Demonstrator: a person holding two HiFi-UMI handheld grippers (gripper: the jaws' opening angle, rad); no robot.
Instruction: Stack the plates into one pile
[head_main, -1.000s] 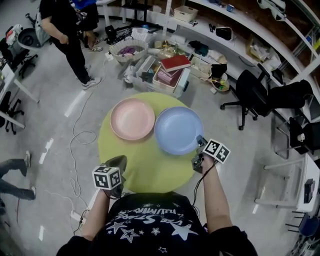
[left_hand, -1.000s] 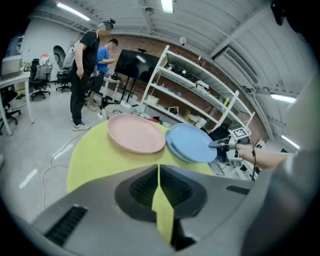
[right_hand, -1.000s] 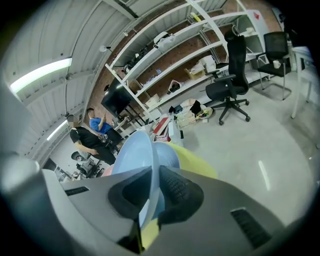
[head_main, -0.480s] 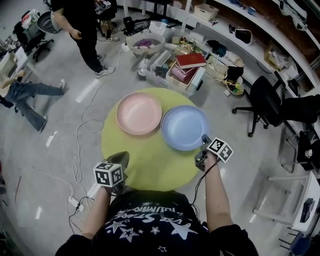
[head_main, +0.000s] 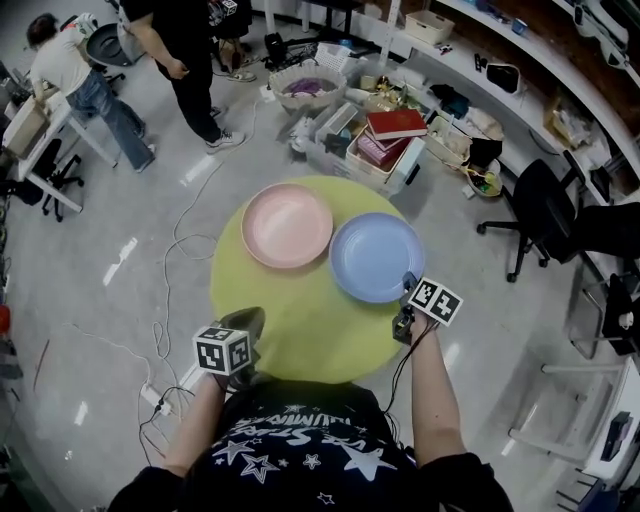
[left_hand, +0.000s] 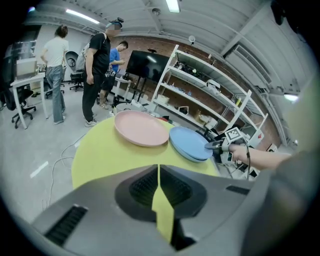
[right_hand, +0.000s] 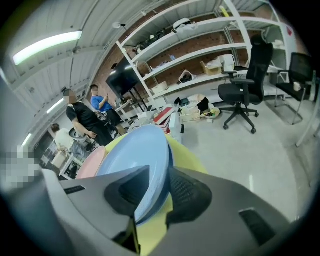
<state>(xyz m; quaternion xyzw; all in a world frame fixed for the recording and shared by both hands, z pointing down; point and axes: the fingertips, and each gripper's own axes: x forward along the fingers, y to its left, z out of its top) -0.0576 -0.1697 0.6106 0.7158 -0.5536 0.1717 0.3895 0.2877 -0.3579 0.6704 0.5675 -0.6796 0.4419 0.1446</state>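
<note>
Cluttered workshop floor, with shelving and standing people, surrounds a round yellow-green table (head_main: 300, 340). On the table's far half lie 2 shallow round plastic plates, just beside each other: a pink plate (head_main: 287, 225) toward the table's left and a light-blue plate (head_main: 375, 255) toward its right. Neither rests on the other, so the 1 pile is not yet begun.

The right gripper (head_main: 407, 284) is at the table's right edge. Its jaws have just been opening and straddle the blue plate's near rim, with no firm clamp evident. The left gripper (head_main: 243, 322) hovers at the table's near-left edge, jaws closed together on nothing.

What remains, I judge: clamp the blue rim, lift, and set that plate onto the pink one.
</note>
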